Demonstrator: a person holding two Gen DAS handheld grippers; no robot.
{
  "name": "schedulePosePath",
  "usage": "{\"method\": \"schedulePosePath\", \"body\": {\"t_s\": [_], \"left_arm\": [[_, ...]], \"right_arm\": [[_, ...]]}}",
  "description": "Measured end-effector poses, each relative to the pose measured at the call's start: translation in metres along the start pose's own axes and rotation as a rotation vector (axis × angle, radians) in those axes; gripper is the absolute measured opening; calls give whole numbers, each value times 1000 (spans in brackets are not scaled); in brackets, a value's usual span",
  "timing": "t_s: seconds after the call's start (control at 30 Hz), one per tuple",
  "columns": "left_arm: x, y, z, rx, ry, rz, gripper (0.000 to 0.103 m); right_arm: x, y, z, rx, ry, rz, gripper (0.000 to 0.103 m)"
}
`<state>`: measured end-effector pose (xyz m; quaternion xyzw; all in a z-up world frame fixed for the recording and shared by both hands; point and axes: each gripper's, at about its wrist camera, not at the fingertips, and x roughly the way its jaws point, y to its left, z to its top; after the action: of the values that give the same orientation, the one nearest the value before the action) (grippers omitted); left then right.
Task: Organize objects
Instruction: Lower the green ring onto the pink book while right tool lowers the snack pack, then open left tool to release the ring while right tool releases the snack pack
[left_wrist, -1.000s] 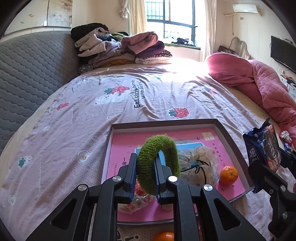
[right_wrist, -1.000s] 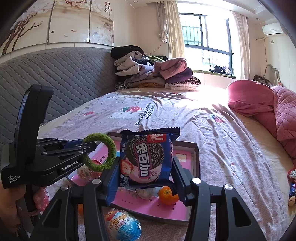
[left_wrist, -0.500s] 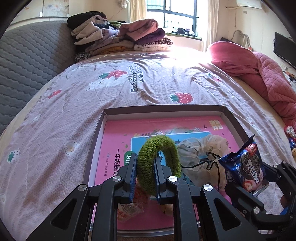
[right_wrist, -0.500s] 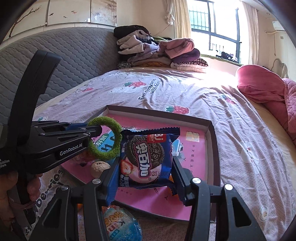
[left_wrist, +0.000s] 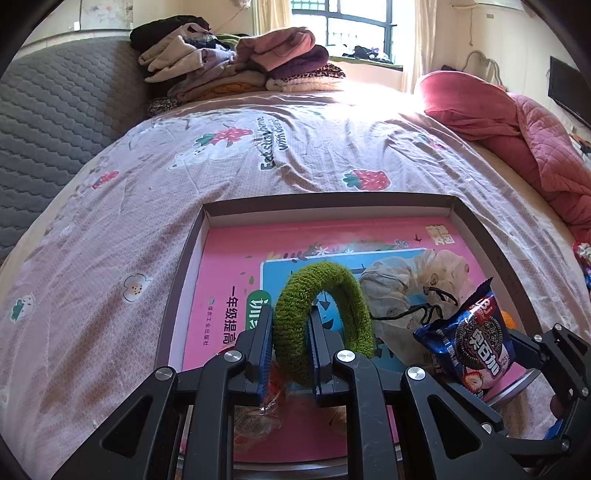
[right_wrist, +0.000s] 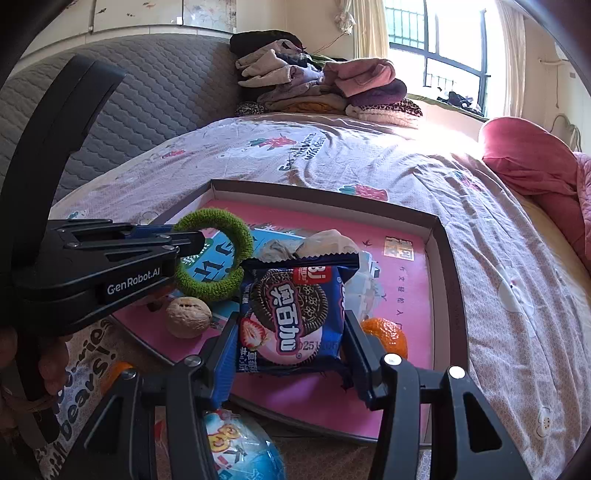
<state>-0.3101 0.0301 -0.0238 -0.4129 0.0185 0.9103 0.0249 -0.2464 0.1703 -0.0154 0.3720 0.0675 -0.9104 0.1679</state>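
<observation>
Over the pink-floored shallow box (left_wrist: 476, 225) on the bedspread (left_wrist: 110, 240), a green fuzzy hair tie (left_wrist: 321, 317) is pinched upright in the nearly closed left gripper (left_wrist: 290, 350), while a blue cookie packet (right_wrist: 291, 314) is clamped across the wider-set right gripper (right_wrist: 290, 354), above an orange (right_wrist: 388, 336).

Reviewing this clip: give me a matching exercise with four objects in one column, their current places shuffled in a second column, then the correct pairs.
Objects:
1. green hair tie
2. cookie packet
3. walnut
4. blue toy egg

Places:
A. lying in the shallow box, on its pink base
B. clamped in the left tool
C. on the bedsheet, outside the box's near edge
D. clamped in the right tool

Pairs: 1-B, 2-D, 3-A, 4-C
</observation>
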Motion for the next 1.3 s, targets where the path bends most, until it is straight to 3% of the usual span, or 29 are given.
{"method": "schedulePosePath", "body": {"t_s": [0.3,0.43,1.3], "left_arm": [[0,2,-4,8,20,13,26],[-3,1,-6,13,24,9,36],[-25,6,-13,-3,-3,1,37]], "right_arm": [[6,3,-4,-1,40,13,52],[6,3,-4,2,47,14,53],[2,4,-2,5,60,3,53]]}}
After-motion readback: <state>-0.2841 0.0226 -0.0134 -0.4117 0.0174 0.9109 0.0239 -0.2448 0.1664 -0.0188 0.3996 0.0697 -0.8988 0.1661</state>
